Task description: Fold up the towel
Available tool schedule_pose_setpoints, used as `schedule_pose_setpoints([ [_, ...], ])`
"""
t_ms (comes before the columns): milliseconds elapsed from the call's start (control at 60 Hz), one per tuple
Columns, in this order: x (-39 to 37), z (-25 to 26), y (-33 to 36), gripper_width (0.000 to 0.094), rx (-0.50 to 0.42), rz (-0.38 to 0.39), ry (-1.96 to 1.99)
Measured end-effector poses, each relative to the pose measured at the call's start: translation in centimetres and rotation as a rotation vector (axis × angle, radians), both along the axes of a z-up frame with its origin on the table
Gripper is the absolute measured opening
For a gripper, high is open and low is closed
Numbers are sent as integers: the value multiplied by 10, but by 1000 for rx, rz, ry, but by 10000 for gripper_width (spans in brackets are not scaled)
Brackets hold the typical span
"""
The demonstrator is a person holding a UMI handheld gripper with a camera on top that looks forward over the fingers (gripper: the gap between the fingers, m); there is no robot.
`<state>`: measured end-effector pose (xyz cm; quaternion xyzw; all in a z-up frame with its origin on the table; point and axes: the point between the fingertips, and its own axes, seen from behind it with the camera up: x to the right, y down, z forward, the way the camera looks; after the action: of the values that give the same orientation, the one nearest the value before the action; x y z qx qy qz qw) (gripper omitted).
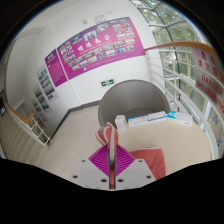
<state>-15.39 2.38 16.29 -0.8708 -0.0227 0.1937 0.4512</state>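
Observation:
My gripper is shut, its two magenta pads pressed together on a thin fold of the pink towel. A pink edge of the towel rises in a narrow loop just above the fingertips. The rest of the cloth hangs to the right of the fingers, over the pale table top. The gripper is held up, looking out across the room. The part of the towel below the fingers is hidden.
A grey rounded chair back stands beyond the table. Purple posters hang on the white wall behind, with a green sign below. Windows run along the right. A shelf stands at the left.

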Motion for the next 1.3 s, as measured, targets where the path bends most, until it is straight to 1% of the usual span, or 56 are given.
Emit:
schedule_pose_setpoints([
  [67,31,-12,15,55,-2,-75,-35],
  [83,41,-20,17,71,-12,-91,-55],
  [100,52,-30,18,107,-26,-104,-78],
  [133,84,-54,15,218,-59,-123,-117],
  [150,89,-59,13,292,-83,-140,-137],
  [217,126,-87,4,644,-158,-200,-203],
  [250,142,-92,-3,795,-176,-228,-229],
  [267,152,-96,-3,852,-175,-236,-239],
  [283,158,-93,-8,873,-172,-249,-250],
  [333,168,-81,-20,846,-145,-272,-270],
  [383,174,-68,-35,849,-128,-291,-288],
  [483,169,-39,-69,853,-95,-303,-294],
  [650,134,17,-137,852,-47,-300,-337],
  [833,92,60,-225,857,-15,-300,-389],
  [1050,54,83,-308,856,1,-289,-398],
  [1300,49,90,-345,857,-2,-299,-400],
])
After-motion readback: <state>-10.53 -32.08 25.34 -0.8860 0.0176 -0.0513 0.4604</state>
